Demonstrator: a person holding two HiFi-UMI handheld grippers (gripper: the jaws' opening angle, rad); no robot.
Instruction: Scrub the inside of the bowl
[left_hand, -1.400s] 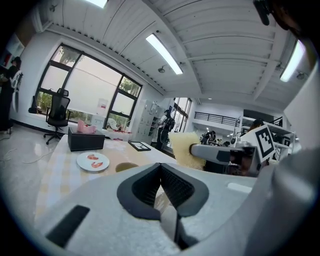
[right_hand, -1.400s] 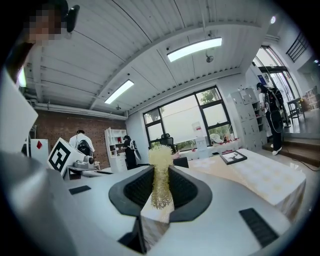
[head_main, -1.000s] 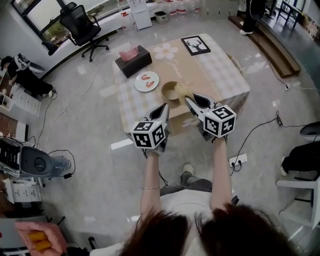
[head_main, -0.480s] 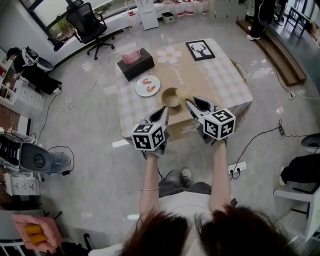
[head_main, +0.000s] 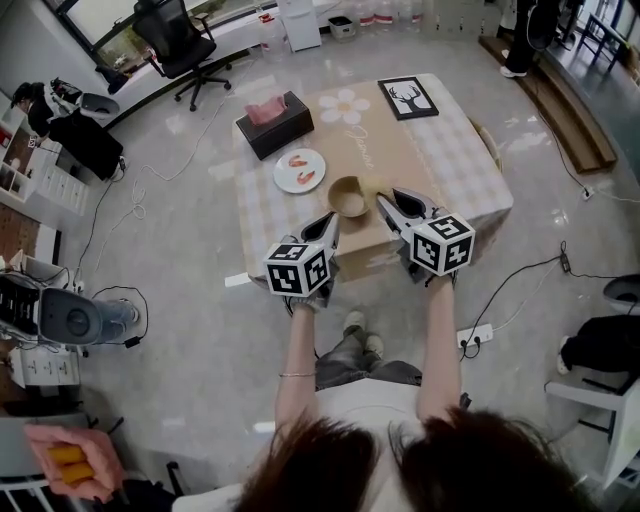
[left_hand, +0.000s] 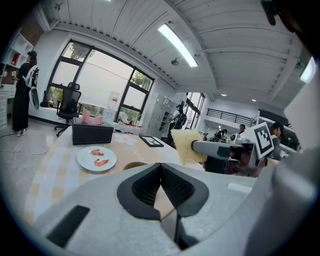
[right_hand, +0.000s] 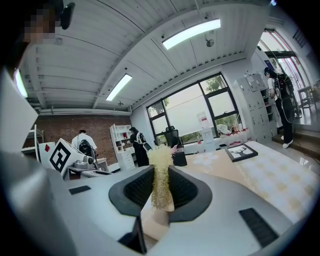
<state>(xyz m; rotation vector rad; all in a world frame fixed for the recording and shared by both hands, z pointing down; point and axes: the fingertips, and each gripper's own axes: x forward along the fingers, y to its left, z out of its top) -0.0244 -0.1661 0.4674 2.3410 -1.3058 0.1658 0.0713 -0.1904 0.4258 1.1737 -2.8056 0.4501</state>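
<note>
A tan bowl (head_main: 348, 196) stands near the front edge of the checked table (head_main: 450, 165); its rim (left_hand: 134, 165) peeks over the left jaws in the left gripper view. My left gripper (head_main: 330, 222) hovers in the air just short of the table edge, below the bowl, shut with nothing between its pads (left_hand: 161, 167). My right gripper (head_main: 386, 203) is level with it to the right, shut on a yellow sponge (right_hand: 160, 172). The sponge (left_hand: 187, 146) sticks out past the jaw tips, close to the bowl's right side (head_main: 371, 186).
A white plate with red food pieces (head_main: 299, 170) lies left of the bowl. Behind it are a dark tissue box (head_main: 274, 122) and a framed deer picture (head_main: 407, 97). On the floor are an office chair (head_main: 175, 40), cables and a power strip (head_main: 476, 335).
In the head view the table and bowl have slid slightly down, closer to the grippers. Both grippers keep the same pose, and the sponge stays in the right jaws.
</note>
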